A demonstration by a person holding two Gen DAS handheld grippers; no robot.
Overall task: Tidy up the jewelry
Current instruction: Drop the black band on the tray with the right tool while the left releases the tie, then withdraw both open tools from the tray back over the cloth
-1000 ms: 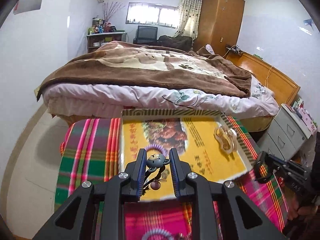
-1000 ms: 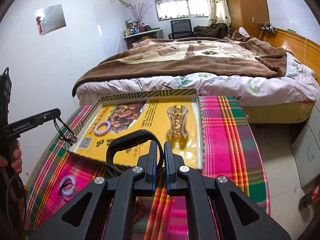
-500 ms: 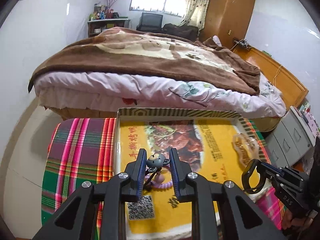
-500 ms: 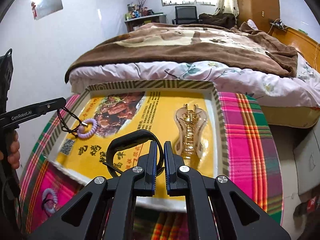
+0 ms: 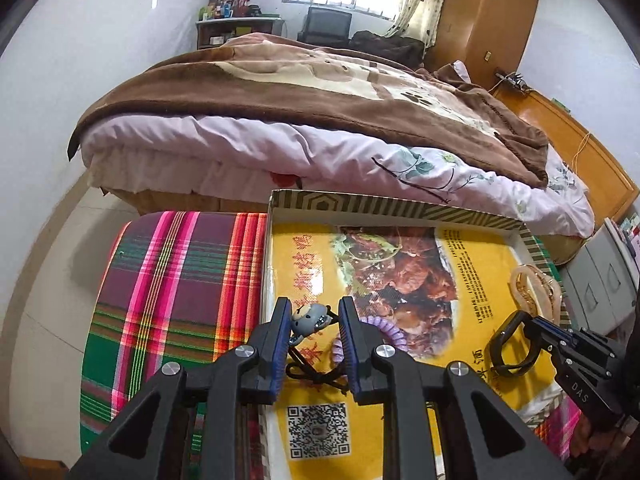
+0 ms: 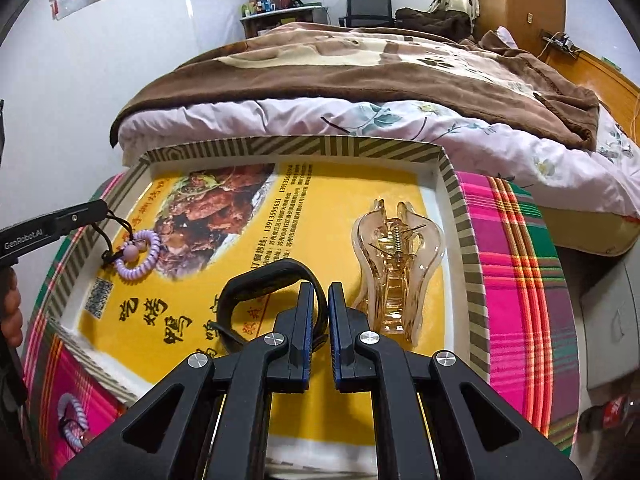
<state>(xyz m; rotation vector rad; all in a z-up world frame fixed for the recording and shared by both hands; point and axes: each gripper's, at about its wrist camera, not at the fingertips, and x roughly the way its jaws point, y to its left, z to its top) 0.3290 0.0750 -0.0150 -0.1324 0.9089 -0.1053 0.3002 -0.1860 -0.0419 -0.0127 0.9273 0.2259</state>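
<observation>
Left wrist view shows the left tongs [image 5: 312,320] partly spread, with a small grey charm [image 5: 308,315] between the pads and its black cord [image 5: 316,376] trailing down onto the tray; whether the pads actually press the charm I cannot tell for sure, though it seems carried there. A lilac coil hair tie [image 5: 384,330] lies just beyond, on the tray floor beside the cord. In the right wrist view the same coil tie [image 6: 140,254] rests on the yellow printed liner near the tray's left wall, the cord running up to the left tongs' tip.

The right tongs [image 6: 318,320] are drawn narrow, pinching a black band [image 6: 260,284] whose loop hangs low over the tray's near middle. Just beside it, to the right, an amber claw hair clip [image 6: 396,264] already lies inside the tray [image 6: 452,200].

So I judge the sorting well under way: the clip and one coil tie are in, while the charm cord and the black band appear about to be set down. At least one piece is left: a second lilac coil tie [image 6: 72,420] sits outside the tray on the plaid cloth [image 6: 520,264] covering the surface. The bed [image 6: 360,80] stands behind.
</observation>
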